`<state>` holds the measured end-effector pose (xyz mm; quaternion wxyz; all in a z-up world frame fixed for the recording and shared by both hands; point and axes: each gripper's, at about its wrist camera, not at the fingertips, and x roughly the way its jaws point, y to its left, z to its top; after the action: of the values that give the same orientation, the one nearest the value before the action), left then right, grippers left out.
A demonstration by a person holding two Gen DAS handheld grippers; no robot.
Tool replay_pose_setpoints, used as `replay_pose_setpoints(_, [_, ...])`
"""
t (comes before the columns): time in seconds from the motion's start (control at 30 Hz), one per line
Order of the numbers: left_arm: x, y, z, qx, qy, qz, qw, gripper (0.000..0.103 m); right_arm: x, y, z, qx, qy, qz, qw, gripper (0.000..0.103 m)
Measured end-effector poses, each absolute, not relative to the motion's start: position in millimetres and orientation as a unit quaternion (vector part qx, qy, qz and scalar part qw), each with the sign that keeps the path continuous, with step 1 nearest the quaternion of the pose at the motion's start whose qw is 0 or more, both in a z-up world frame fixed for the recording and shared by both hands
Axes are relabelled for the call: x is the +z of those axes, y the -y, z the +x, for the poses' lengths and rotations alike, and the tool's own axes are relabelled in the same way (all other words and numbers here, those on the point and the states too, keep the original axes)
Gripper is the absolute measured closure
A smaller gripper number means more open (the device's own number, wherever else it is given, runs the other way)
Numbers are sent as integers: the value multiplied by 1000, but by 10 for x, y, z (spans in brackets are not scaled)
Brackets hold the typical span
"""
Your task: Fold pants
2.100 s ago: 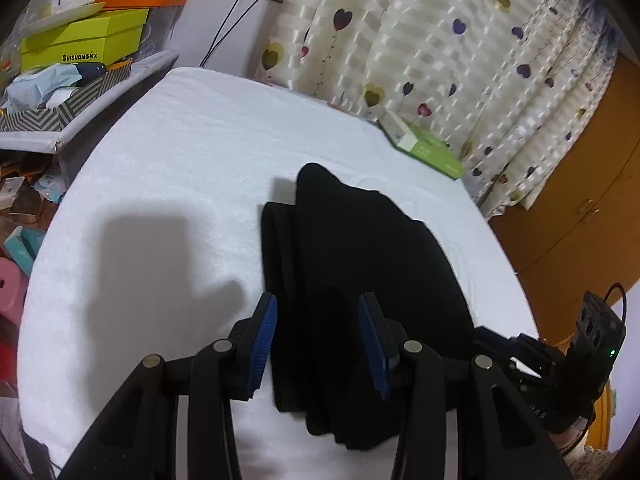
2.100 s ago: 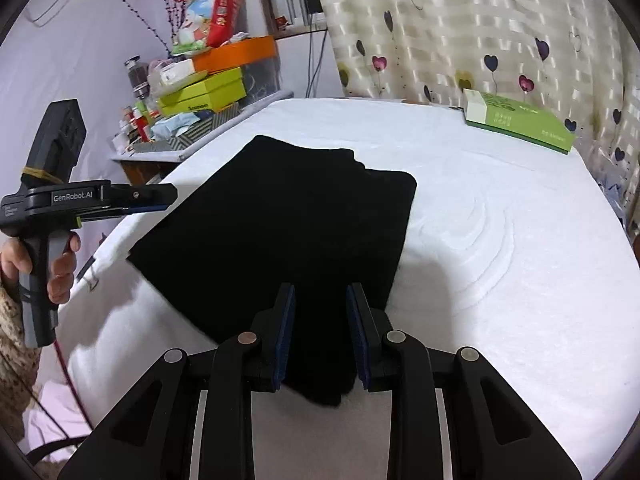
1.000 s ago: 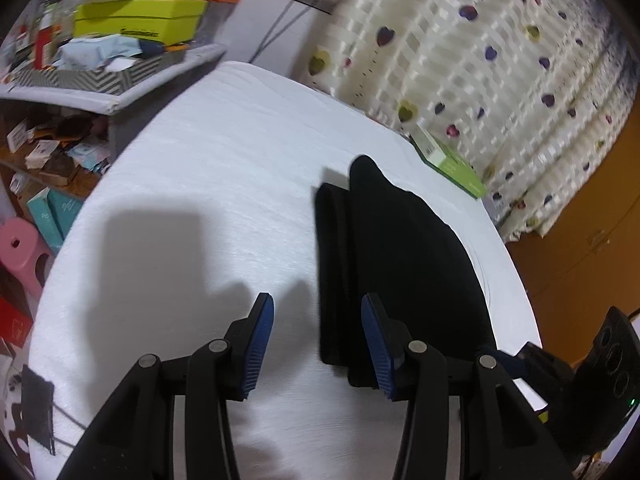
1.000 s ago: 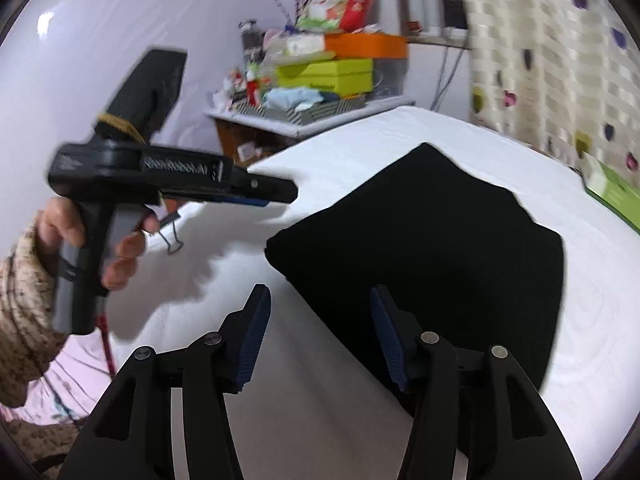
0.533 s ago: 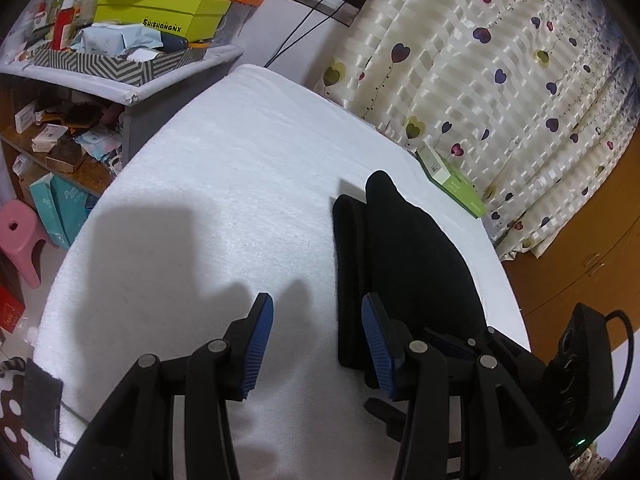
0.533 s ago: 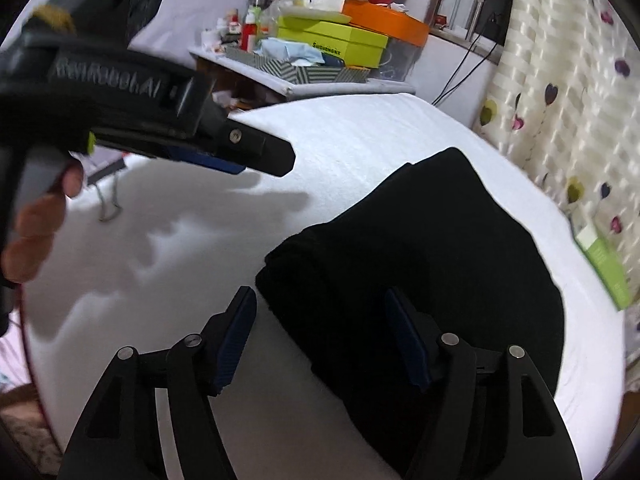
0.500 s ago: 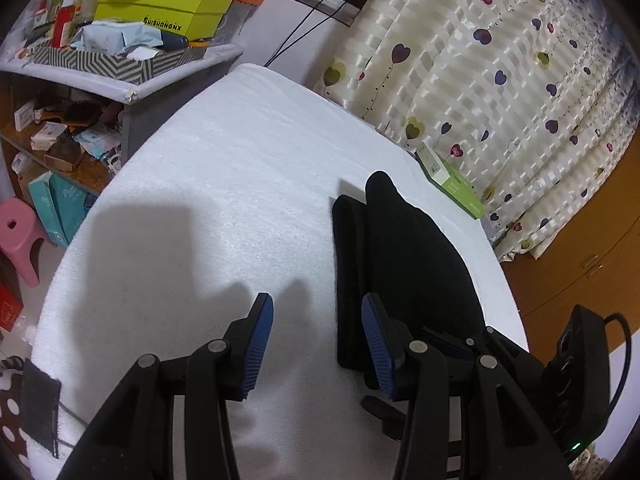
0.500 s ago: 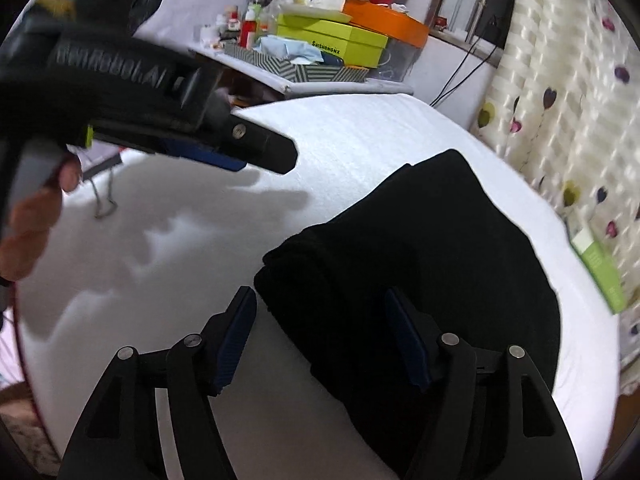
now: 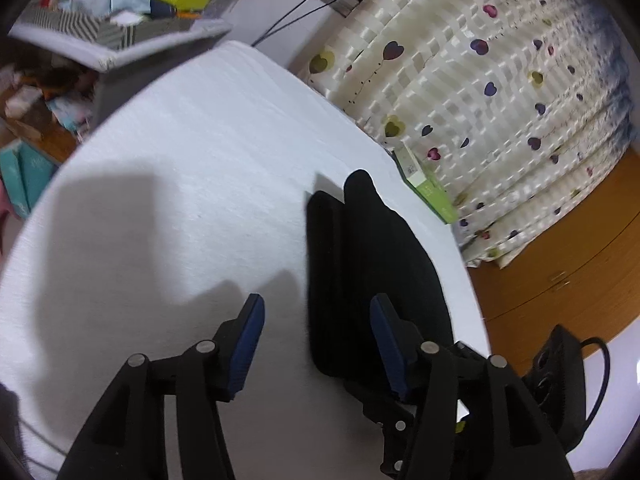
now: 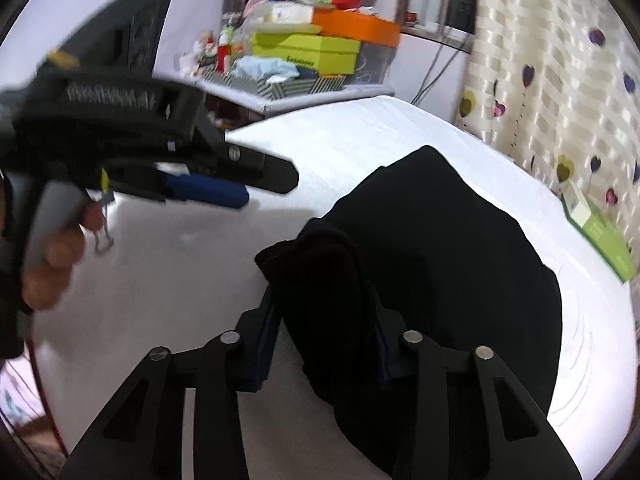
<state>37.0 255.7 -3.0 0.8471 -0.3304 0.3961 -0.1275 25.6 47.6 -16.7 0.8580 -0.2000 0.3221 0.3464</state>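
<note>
Bedding of white textured cloth (image 9: 192, 168) carried the folded black pants (image 9: 376, 264), which lay as a long dark slab with their long axis running away from both tools toward the heart-print curtain (image 9: 500, 92). Beyond the pants, near that curtain, a flat green box (image 10: 600, 236) rested on the cloth. At the pants' near end, the right gripper (image 10: 324, 344) straddled the bunched corner, its jaws wide with fabric between them, apparently not yet pinched. The left gripper (image 9: 316, 344) hovered wide and empty just left of the pants' near edge, so the right tool was the nearer. Boxes and a striped tray (image 10: 280, 86) crowded the shelf; their contents were unclear.
</note>
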Motion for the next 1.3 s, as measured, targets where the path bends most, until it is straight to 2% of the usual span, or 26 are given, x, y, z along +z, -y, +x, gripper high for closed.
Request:
replay_pose_setpoints(0.33, [-205,-2390,588,-177,-429,-374,803,35,-105,-385,289,353,-319,-168,863,74])
replay_pose_setpoints(0.57, [-261,-2283,770,-204,-432,-406,779,34,-108,-354,286,360,-322,-154,862,74])
replay_pose_setpoints(0.8, [-219,-2105,982,-218,-458,-380,774,31,-109,-288,300,385,-326,-133,853,74])
replay_pose_setpoints(1.1, [-133,-1898,1185,-215,-487,-321,783,31,-73,-229,273,405,-336,-115,843,68])
replay_pose_setpoints(1.17, [-92,-1825,1191,-212,-493,-289,793,32,-48,-181,261,412,-338,-108,839,68])
replay_pose_setpoints(1.3, [-53,-1776,1191,-189,-502,-246,807,46,14,14,202,435,-342,-84,828,67])
